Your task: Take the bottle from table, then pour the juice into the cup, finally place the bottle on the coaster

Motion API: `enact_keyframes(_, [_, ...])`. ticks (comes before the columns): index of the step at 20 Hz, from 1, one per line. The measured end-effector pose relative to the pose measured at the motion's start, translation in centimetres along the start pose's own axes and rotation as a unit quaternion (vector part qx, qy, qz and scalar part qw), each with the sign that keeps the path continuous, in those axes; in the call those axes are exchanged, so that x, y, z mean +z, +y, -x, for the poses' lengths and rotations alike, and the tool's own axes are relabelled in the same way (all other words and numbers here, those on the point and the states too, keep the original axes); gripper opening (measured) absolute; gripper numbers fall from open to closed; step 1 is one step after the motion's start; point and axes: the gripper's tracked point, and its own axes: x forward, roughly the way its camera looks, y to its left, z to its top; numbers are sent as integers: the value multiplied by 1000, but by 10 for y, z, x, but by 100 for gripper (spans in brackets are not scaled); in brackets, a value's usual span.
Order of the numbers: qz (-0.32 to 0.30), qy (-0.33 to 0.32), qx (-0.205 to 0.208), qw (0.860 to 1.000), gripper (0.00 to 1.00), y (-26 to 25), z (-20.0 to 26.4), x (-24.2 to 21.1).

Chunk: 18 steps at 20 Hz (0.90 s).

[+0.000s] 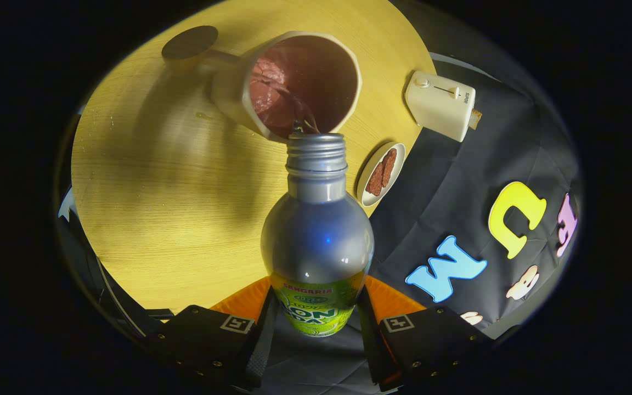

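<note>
The pouring step is judged to be in hand. The bottle (317,219) is clamped by its labelled lower body between the two fingers of the gripper (316,323), and is tipped so that its threaded mouth is held just over the near rim of the cup (294,82). A thin dark stream is seen passing from the mouth into the cup, which is already well filled with reddish juice. The cup stands on the desk (146,208). Beyond the cup, just beside its handle, a dark round coaster (190,42) is seen. To the cup's right a small dish (380,173) and a toaster (440,104) are placed. Next, the bottle should be righted and carried past the cup to the coaster.
</note>
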Motion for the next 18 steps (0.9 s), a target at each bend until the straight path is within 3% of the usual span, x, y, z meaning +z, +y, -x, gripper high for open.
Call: enact_keyframes(18, [64, 35, 13, 997, 70, -15, 1, 1])
